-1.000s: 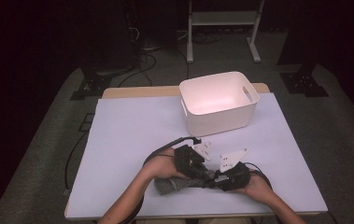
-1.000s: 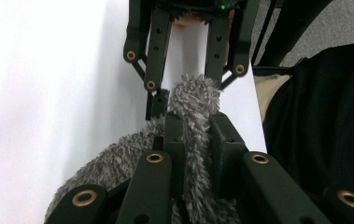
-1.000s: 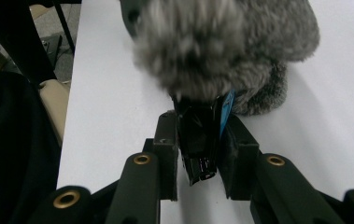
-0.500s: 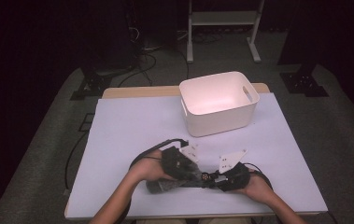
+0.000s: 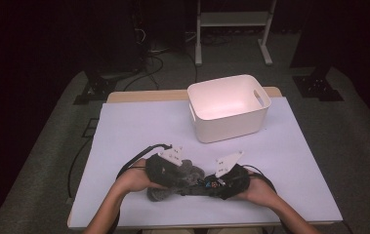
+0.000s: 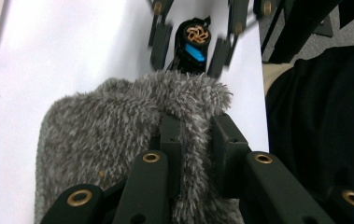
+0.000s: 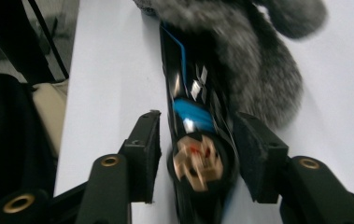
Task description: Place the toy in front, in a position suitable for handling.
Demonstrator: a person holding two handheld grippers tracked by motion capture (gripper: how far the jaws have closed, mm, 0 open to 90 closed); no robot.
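A grey fuzzy cover point(image 5: 191, 172) lies near the front of the white table point(image 5: 138, 126), partly sleeved over a black rod-shaped object point(image 5: 198, 188) with a blue mark. My left gripper point(image 6: 195, 126) is shut on a fold of the fuzzy cover point(image 6: 100, 135). From the right, my right gripper point(image 7: 198, 123) straddles the rod's round end point(image 7: 198, 161). Its jaws have just been opening, and a gap shows beside the rod. In the left gripper view the rod's end point(image 6: 194, 39) sits between the other gripper's fingers point(image 6: 160, 44).
A white plastic bin point(image 5: 229, 105) with handle slots stands at the back right of the table. Cables trail from both grippers. A dark sleeve and lap border the table's front edge. Stands and cables sit on the floor beyond.
My left gripper has moved left with the fuzzy cover, drawing it along the rod. The right gripper's jaws have spread apart around the rod's end.
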